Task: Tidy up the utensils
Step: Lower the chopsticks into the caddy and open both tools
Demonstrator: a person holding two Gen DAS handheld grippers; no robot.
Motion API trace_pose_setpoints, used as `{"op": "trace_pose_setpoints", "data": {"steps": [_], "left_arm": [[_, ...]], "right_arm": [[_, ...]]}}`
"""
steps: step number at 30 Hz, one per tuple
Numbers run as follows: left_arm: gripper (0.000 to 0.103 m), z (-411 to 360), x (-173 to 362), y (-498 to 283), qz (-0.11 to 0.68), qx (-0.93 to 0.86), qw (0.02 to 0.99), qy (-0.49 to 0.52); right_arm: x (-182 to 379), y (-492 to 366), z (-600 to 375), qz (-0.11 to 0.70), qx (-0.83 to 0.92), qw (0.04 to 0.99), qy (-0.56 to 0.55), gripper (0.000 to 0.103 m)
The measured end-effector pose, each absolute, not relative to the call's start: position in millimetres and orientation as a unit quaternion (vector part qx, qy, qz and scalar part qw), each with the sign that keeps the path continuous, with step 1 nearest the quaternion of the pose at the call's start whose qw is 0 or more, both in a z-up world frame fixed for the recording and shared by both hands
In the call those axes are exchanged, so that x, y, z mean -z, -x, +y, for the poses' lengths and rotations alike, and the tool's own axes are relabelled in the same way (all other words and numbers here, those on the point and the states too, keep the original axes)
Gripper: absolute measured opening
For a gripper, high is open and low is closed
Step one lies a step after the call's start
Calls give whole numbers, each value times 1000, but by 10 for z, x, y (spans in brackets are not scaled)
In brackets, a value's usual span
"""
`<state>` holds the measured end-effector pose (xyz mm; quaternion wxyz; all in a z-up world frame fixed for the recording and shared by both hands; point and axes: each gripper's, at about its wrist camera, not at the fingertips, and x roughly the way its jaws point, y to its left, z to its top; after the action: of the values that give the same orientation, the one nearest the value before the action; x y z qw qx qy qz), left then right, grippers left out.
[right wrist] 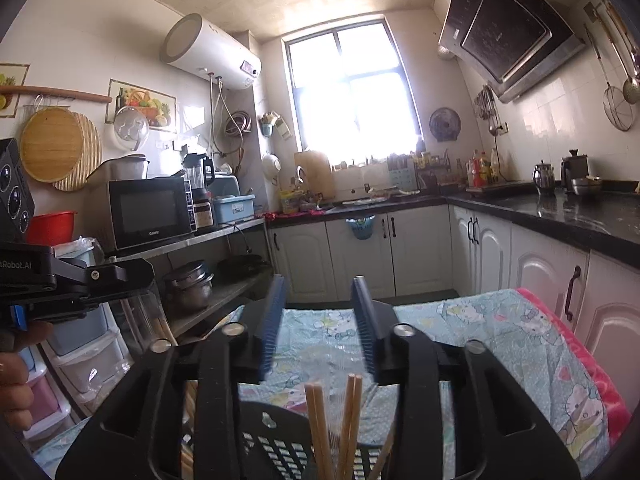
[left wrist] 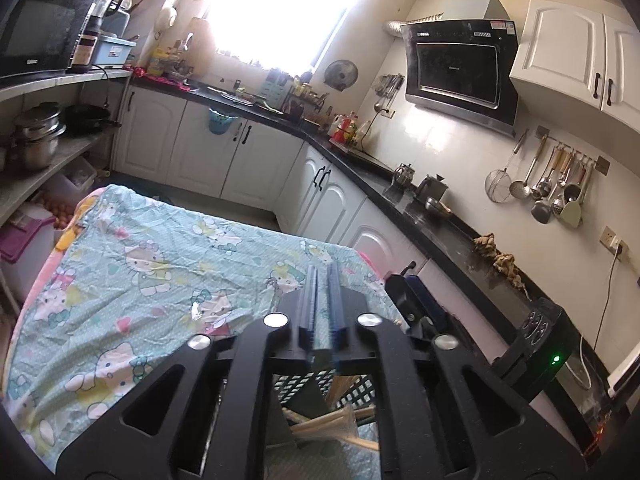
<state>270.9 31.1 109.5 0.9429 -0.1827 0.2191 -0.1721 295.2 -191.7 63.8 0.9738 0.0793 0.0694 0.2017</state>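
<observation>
A black perforated utensil basket [right wrist: 276,446] stands on the table, close below both grippers; it also shows in the left wrist view [left wrist: 360,390]. Several wooden chopsticks [right wrist: 320,428] stand upright in it, seen as pale sticks [left wrist: 328,426] in the left wrist view. My left gripper [left wrist: 323,276] is shut with nothing between its blue pads, above the basket. My right gripper [right wrist: 320,300] is open and empty, above the chopstick tops. The right gripper's body [left wrist: 416,304] shows just right of the left one, and the left gripper's body [right wrist: 60,284] at the left of the right wrist view.
The table carries a light blue cartoon-print cloth [left wrist: 152,272] with a pink edge [right wrist: 592,364]. A black countertop [left wrist: 460,236] with kettles runs along the right. Shelves with a microwave [right wrist: 150,212] and pots [right wrist: 188,284] stand on the left. White cabinets [right wrist: 360,256] lie ahead.
</observation>
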Motion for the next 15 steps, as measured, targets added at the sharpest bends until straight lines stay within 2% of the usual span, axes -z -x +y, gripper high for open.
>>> {"op": "trace_pose_setpoints", "data": {"steps": [1,5,7,15], "left_arm": [[20,318,-1095,-2700,220,170,943,181],[31,328,-1111,-2632,220,162,947,172],[41,337,-1134,-2584,218,157,949,166],[71,360,-1231,-2345,209,141,957,147]], "right_arm": [[-631,-2938,-1947,74,-203,973,-82,46],[-641,-2886,-2015,84,-202,972,-82,52],[-664,-2852,-2040,88,-202,972,-78,57],[-773,-2609,-2128,87,-212,971,-65,69]]}}
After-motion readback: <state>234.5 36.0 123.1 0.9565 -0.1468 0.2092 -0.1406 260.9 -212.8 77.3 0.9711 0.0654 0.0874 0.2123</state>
